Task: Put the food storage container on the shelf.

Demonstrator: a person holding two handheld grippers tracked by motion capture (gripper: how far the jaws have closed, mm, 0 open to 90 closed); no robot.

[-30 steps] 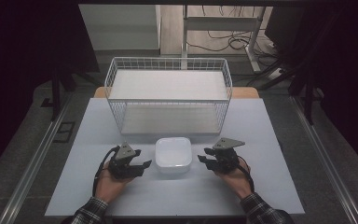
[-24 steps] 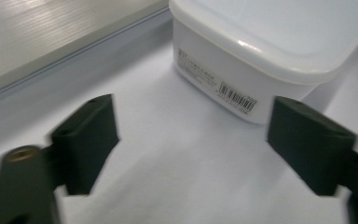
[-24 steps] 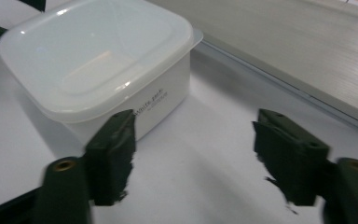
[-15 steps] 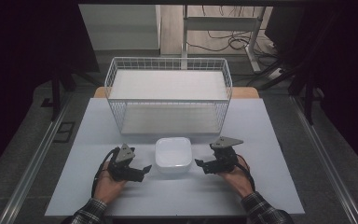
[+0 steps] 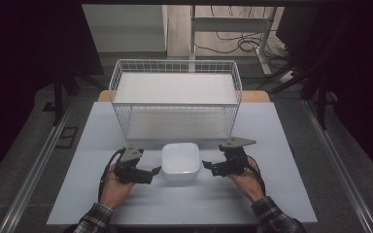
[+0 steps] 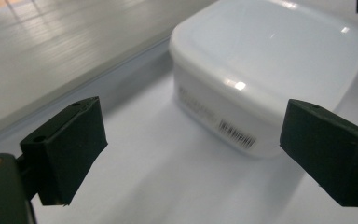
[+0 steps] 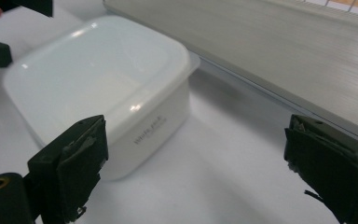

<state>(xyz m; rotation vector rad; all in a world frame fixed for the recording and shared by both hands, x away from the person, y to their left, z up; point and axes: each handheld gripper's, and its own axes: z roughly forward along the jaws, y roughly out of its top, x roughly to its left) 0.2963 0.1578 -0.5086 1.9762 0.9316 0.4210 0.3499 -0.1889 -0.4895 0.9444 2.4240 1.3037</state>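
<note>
A white lidded plastic container (image 5: 180, 160) sits on the pale table (image 5: 281, 145) just in front of the white wire basket (image 5: 175, 97), and the person has a gripper on either side of it. The left gripper (image 5: 151, 173) lies just beside the container's left wall, the right gripper (image 5: 208, 166) just off its right wall, both pointing inward at it. Both have just been opening their jaws and now stand spread wide with nothing between them; in the left gripper view the container's barcoded side (image 6: 237, 131) lies ahead of the black pads (image 6: 65, 149), clear of them, and the right gripper view shows the same gap to the printed side (image 7: 150, 131). I'd say this is the approach step, squaring up for a two-sided pickup. The next move likely calls for each gripper to close in on its wall or the lid's rim, evenly from both sides so the light container doesn't skid or tip, before lifting toward the basket
</note>
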